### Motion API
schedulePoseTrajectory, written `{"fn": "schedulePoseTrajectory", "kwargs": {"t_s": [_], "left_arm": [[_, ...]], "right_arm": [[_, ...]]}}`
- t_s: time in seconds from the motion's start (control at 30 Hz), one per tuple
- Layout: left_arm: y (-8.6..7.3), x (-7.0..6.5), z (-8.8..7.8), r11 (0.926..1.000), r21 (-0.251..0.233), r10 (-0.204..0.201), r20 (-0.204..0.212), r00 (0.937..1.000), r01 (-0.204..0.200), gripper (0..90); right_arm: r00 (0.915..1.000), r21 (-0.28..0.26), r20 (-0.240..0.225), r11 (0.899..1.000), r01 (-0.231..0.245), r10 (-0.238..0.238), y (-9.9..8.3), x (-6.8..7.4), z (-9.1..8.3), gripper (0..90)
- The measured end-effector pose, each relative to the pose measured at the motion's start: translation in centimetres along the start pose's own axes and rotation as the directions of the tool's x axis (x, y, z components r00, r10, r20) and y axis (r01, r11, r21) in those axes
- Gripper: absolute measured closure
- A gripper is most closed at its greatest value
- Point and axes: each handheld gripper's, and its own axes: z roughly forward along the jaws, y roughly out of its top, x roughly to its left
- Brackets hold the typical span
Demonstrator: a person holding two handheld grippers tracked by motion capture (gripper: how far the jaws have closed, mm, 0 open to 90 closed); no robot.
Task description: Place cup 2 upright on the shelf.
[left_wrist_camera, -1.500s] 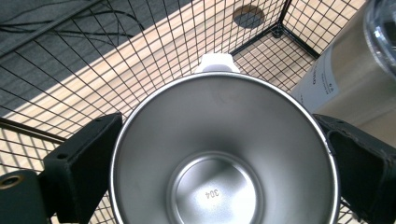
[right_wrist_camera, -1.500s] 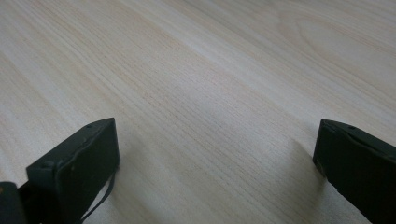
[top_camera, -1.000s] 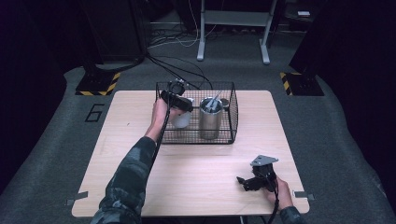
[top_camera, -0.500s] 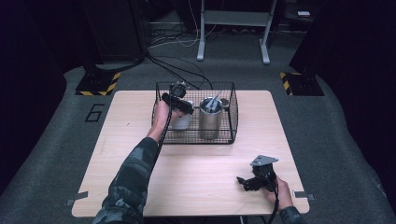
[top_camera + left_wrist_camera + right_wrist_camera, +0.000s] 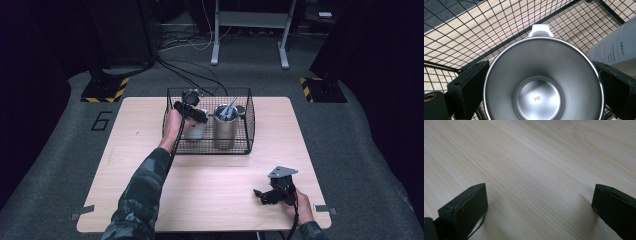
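A steel cup (image 5: 195, 131) with a white handle (image 5: 540, 30) stands upright in the left part of a black wire basket (image 5: 247, 115). My left gripper (image 5: 192, 121) reaches down into the basket from above. In the left gripper view its black jaws sit against both sides of the cup (image 5: 541, 85), whose empty inside is stamped "304". My right gripper (image 5: 261, 196) lies low over the wooden table (image 5: 210, 185) at the front right. It is open, with bare wood (image 5: 540, 182) between its jaws.
A taller steel canister (image 5: 225, 132) with thin metal pieces sticking out stands in the basket just right of the cup, and its wall (image 5: 616, 47) is close to my left gripper's right jaw. Basket wires (image 5: 474, 37) surround the cup.
My left gripper has sunk slightly lower into the basket with the cup. The right gripper has not moved.
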Motion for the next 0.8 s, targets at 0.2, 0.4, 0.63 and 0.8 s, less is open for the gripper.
{"fn": "schedulePoseTrajectory", "kwargs": {"t_s": [0.2, 0.4, 0.63, 0.8], "left_arm": [[-0.1, 0.1, -0.1, 1.0000, 0.008, -0.002, 0.004, 1.0000, 0.002, 5.4], [-0.3, 0.0, -0.3, 0.9996, 0.027, 0.005, 0.009, 1.0000, -0.005, 5.2], [-0.3, -0.2, -1.3, 0.9996, 0.011, 0.024, -0.008, 0.9997, -0.024, 1.1], [-0.1, -0.4, -2.5, 0.9990, -0.018, 0.042, -0.004, 0.9991, -0.042, 0.1]], "right_arm": [[1.0000, 0.000, -0.002, 1.000, -0.001, 0.001, 0.0, 0.0, 0.0, 0.0], [1.0000, 0.001, -0.002, 1.000, -0.001, 0.001, 0.0, 0.0, 0.0, 0.0], [1.0000, 0.001, 0.000, 1.000, 0.001, -0.001, 0.0, 0.0, 0.0, 0.0], [1.0000, 0.004, -0.004, 1.000, -0.003, 0.003, 0.0, 0.0, 0.0, 0.0]]}}
